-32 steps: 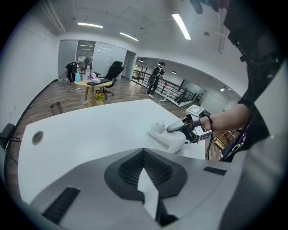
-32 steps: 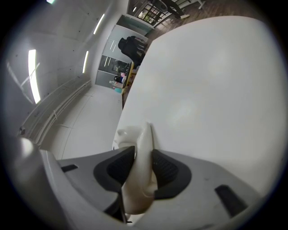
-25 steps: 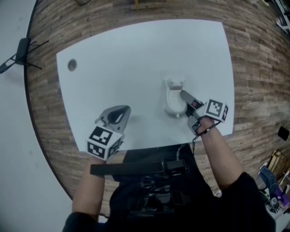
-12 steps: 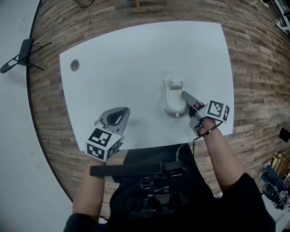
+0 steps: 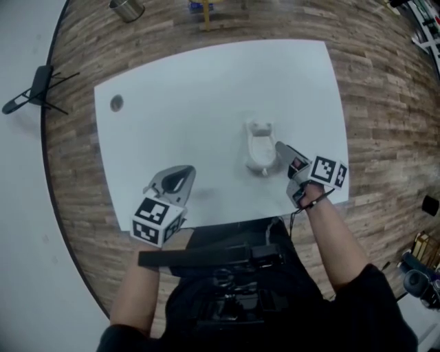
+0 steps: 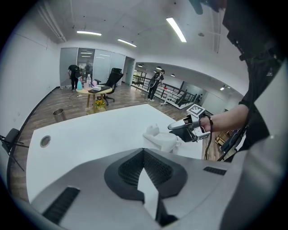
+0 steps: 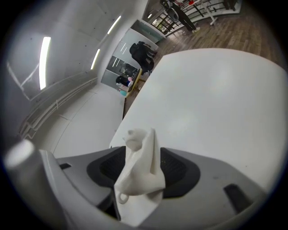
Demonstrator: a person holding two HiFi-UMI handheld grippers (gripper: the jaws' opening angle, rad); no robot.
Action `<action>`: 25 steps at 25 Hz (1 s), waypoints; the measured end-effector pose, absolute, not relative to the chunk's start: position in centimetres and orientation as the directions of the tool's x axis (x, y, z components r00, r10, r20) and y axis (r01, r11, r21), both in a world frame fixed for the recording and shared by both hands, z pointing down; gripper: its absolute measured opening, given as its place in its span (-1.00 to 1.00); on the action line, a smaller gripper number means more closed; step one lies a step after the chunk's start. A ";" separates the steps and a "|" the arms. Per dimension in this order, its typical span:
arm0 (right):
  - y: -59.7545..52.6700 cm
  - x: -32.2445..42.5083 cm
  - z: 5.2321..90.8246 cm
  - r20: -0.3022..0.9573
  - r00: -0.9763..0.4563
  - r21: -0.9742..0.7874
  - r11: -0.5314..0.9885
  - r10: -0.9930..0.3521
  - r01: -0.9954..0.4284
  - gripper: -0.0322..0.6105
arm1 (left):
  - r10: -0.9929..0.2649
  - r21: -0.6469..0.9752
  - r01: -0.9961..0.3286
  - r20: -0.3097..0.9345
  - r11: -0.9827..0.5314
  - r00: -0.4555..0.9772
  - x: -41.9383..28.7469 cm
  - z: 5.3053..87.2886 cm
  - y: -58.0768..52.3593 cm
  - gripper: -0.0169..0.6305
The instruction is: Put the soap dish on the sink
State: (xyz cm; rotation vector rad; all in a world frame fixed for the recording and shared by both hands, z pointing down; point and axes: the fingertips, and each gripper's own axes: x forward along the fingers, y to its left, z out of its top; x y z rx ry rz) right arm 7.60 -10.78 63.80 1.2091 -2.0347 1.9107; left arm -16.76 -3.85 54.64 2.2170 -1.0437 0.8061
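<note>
Bench stock, as I hold it

1. Bench (image 5: 206, 75): white top on a wood-plank floor (image 5: 385, 103); a round grey grommet (image 5: 116, 103) near its far left corner
2. Sink (image 5: 260, 130): small white model, a basin with a raised block at its far end, standing on the bench right of centre
3. Soap dish (image 5: 268, 161): same white as the sink and sitting on it, on the side toward my right jaws as far as I can tell; I cannot trace its edge apart from the sink
4. My right gripper (image 5: 280, 148): tip just beside the sink's right rim. These jaws have just been opening and now stand spread, the white sink-and-dish piece upright between them, pads clear of it
5. My left gripper (image 5: 183, 172): over the near left part of the bench, well apart from the sink. Jaws pressed together at the tips, nothing between them, bare bench showing through the gap behind
6. Off the bench: a metal bin (image 5: 127, 8) and a black stand (image 5: 34, 88) on the floor
</note>
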 end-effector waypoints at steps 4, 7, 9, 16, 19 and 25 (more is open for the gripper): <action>-10.6 8.1 62.4 0.571 -0.653 -0.772 -0.057 -0.498 -0.633 -0.10 | -0.505 0.165 -0.799 0.697 -0.578 0.509 -16.6 53.3 -3.9 -0.98; -10.5 8.4 60.8 0.570 -0.637 -0.748 -0.008 -0.519 -0.663 -0.12 | -0.527 0.156 -0.797 0.674 -0.584 0.518 -16.4 52.0 -4.2 -0.98; -10.3 8.5 59.6 0.561 -0.632 -0.733 0.034 -0.535 -0.680 -0.23 | -0.545 0.151 -0.799 0.657 -0.582 0.521 -16.2 51.1 -4.0 -0.98; -9.3 8.8 55.8 0.525 -0.622 -0.714 0.098 -0.581 -0.694 -0.33 | -0.579 0.154 -0.803 0.616 -0.575 0.533 -16.2 48.6 -2.5 -0.98; -9.3 8.7 54.2 0.516 -0.612 -0.697 0.122 -0.599 -0.707 -0.39 | -0.595 0.177 -0.811 0.596 -0.558 0.539 -17.0 47.4 -2.6 -0.98; -8.5 9.3 51.3 0.484 -0.596 -0.657 0.183 -0.641 -0.731 -0.40 | -0.628 0.177 -0.829 0.575 -0.531 0.525 -17.9 46.0 -2.1 -0.98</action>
